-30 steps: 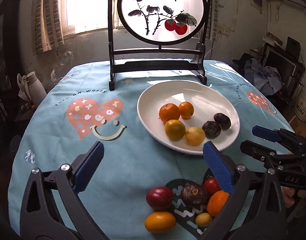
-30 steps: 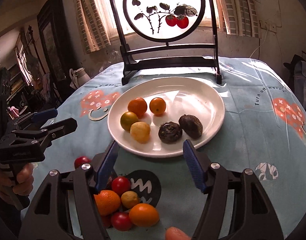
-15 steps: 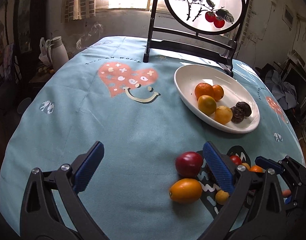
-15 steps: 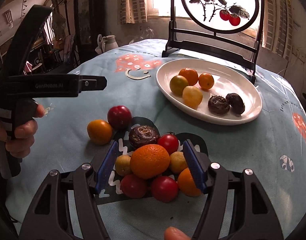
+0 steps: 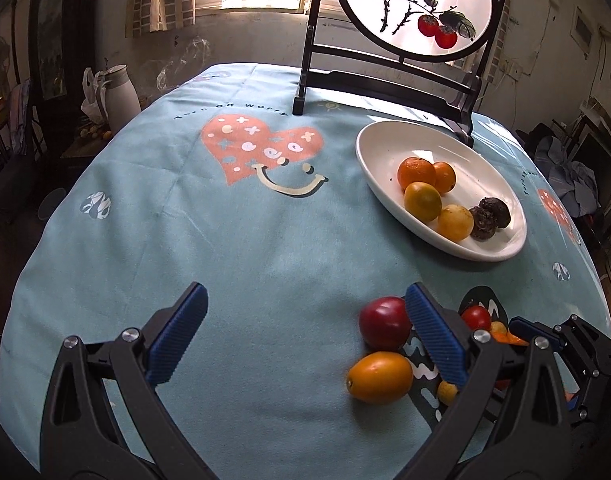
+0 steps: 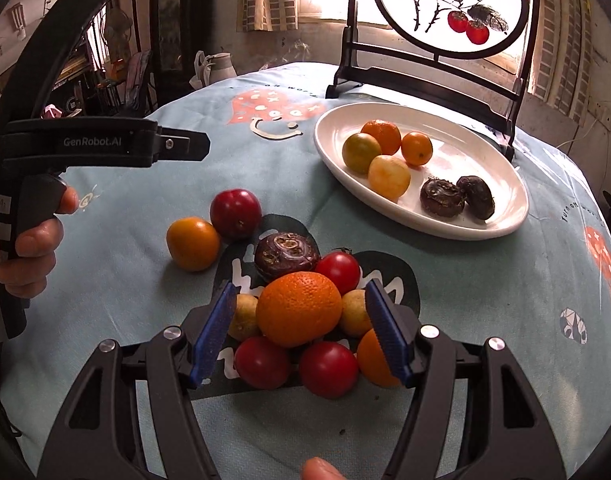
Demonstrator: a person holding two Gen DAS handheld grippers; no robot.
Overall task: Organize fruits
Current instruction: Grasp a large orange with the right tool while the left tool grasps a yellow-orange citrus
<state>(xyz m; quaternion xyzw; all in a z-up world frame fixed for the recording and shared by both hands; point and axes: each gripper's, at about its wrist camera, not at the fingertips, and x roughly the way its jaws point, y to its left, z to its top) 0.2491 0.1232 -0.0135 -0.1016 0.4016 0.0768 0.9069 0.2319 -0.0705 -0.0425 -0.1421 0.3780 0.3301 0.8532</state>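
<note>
The fingers (image 6: 221, 332) of the right gripper (image 6: 301, 332) stand spread to either side of the big orange (image 6: 299, 309), released and not yet touching its skin; both blue pads leave a gap. That orange sits on top of a loose heap of fruit on the bench (image 6: 485, 320), propped by a red tomato (image 6: 328, 368), a second red fruit (image 6: 261, 362) and small yellow ones, so it is the easiest piece to lift without disturbing the rest. Just behind it lies a dark wrinkled fruit (image 6: 286, 255), and off to the left a red plum (image 6: 235, 213) touches an orange-yellow fruit (image 6: 192, 243). Farther back, the white plate (image 6: 457, 148) already holds citrus grouped on one side and two dark fruits on the other, which suggests sorting by kind. The left gripper (image 5: 305, 338) hangs released over bare cloth, its right finger just beside the red plum (image 5: 384, 322), probably waiting its turn. A round painted screen (image 6: 449, 4) stands behind the plate.
</note>
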